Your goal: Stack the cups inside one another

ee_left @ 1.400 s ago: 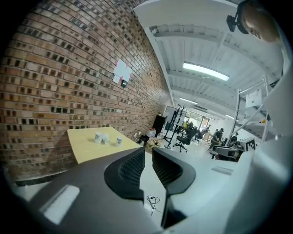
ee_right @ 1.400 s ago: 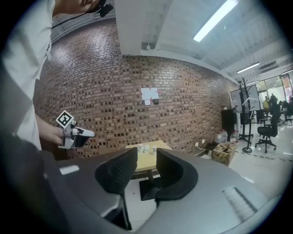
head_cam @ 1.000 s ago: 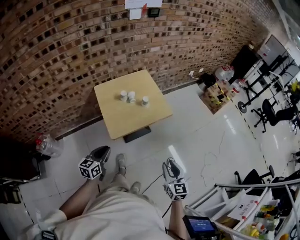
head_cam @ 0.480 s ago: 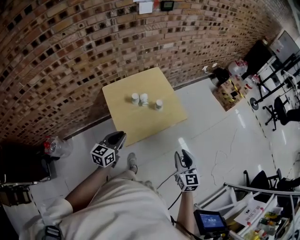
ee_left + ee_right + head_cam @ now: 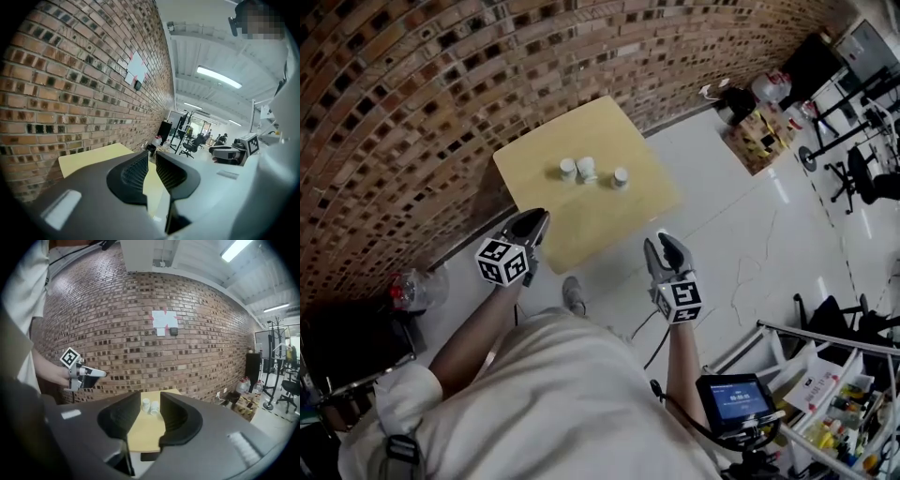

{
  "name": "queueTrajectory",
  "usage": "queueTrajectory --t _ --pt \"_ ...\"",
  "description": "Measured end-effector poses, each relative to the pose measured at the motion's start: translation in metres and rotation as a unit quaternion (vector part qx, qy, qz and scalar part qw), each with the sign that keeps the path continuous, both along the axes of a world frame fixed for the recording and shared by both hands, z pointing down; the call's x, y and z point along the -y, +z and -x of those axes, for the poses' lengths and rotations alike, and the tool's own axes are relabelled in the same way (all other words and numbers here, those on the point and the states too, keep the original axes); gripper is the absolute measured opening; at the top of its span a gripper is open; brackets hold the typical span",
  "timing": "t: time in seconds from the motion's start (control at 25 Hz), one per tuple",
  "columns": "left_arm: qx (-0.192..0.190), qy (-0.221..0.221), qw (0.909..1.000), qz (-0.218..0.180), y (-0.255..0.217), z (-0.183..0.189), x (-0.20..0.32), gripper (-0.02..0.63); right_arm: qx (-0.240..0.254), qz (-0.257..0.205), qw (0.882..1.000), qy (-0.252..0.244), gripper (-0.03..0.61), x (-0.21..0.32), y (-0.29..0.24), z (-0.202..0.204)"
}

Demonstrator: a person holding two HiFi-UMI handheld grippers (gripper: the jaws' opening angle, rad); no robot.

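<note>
left gripper (image 5: pixel 534 221) barely apart, right gripper (image 5: pixel 664 248) wider, both empty. far white cups (image 5: pixel 586 169) likely light, crushable; pinch one wall at rim.

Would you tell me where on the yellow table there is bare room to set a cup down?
The near half of the table, between the white cups and the edge toward the person, is bare, as is the strip between cups and brick wall. Only the cup row is crowded.
</note>
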State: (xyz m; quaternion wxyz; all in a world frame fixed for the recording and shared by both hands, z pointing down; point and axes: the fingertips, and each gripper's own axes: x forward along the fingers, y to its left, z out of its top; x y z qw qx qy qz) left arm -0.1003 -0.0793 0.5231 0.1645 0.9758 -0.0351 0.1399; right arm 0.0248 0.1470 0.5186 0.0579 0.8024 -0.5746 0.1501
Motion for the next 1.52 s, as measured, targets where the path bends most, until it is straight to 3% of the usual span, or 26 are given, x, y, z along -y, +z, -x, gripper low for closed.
queueTrajectory --t 0.24,0.48,0.84,0.96,1.2,1.52 --pt "-0.036 0.019 0.9992 -0.006 -0.012 -0.031 0.016 0.064 -0.002 0.015 1.000 -0.001 0.124 0.032 0.007 -0.007" --pt "-0.040 0.022 0.9989 -0.009 0.000 -0.033 0.038 0.063 0.001 0.032 0.999 0.001 0.124 0.056 0.019 -0.008" --pt "-0.012 0.006 0.9999 -0.010 0.020 -0.048 0.045 0.061 0.009 0.066 0.997 -0.028 0.124 0.067 0.033 -0.046" --pt "0.004 -0.005 1.0000 -0.005 0.028 -0.056 0.041 0.061 0.012 0.098 0.994 -0.048 0.124 0.076 0.050 -0.069" --pt "0.007 -0.063 0.9980 0.003 0.032 -0.089 0.049 0.072 0.026 0.160 0.976 -0.143 0.152 0.114 0.088 -0.116" --pt "0.002 -0.134 0.9909 -0.014 0.011 -0.124 0.052 0.095 -0.027 0.233 0.929 -0.286 0.197 0.163 0.136 -0.153"
